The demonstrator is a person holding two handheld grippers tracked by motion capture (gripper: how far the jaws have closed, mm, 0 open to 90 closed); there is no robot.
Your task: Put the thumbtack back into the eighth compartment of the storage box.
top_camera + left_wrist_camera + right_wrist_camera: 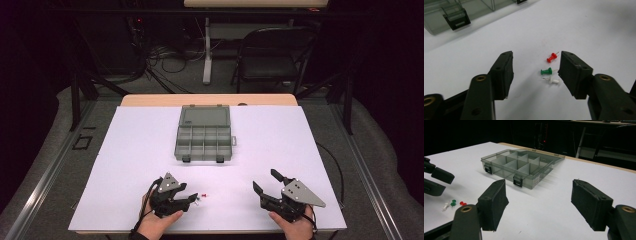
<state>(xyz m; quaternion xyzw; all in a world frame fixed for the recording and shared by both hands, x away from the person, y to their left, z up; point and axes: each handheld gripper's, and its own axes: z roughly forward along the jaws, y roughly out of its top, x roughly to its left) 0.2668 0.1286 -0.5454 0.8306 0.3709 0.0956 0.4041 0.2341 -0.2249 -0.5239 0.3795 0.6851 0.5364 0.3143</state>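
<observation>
While the left gripper [536, 72] stands spread beside three pushpins [550, 72], the right gripper [539, 205] is spread, empty. The open compartment box [204, 134] sits farther back on the table.

Bright tabletop, dark surroundings, soft shadows

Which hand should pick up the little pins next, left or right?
Probably the left. The left gripper is open with the red pin, green pin and white pin between its jaws. The right gripper sits farther away.
</observation>
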